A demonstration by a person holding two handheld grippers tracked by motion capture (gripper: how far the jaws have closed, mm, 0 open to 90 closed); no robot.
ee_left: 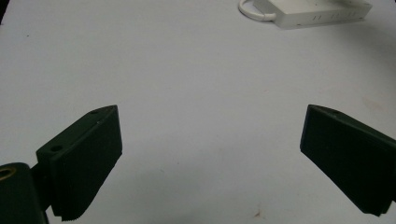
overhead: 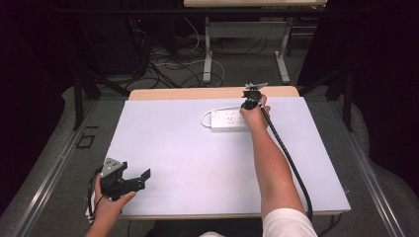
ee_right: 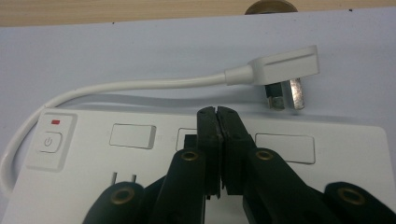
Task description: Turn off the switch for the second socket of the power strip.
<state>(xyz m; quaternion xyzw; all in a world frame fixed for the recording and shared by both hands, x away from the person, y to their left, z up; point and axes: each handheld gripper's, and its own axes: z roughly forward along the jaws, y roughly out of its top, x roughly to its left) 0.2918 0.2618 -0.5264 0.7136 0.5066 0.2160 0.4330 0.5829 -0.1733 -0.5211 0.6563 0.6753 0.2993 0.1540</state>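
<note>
Two grippers are at a table with a flat white top (overhead: 197, 158). A strip of light wood (overhead: 197, 93) shows along the far edge of the table.

The left gripper (overhead: 136, 178) sits near the front left corner, held by the person's left hand (overhead: 111, 205). Its black jaws are spread wide apart with nothing between them. In the left gripper view, bare white table lies under the jaws.

The right gripper (ee_right: 218, 112) is at the far side of the table, over a white power strip (overhead: 228, 121). The person's right hand (overhead: 254, 112) holds it there, and a black cable (overhead: 291, 168) trails back along the arm. In the right gripper view the two jaws are pressed together, right over the strip's top. I cannot tell whether the tips touch the strip.

The strip has a power button (ee_right: 49, 142) with a small red mark at one end. Its white cord (ee_right: 140, 86) curls round to a white plug (ee_right: 280, 70) that lies on the table just behind the strip.

Past the table, the room is dark. The grey floor has many loose wires (overhead: 168, 64) on it, and the legs of another table (overhead: 207, 49) stand there.
</note>
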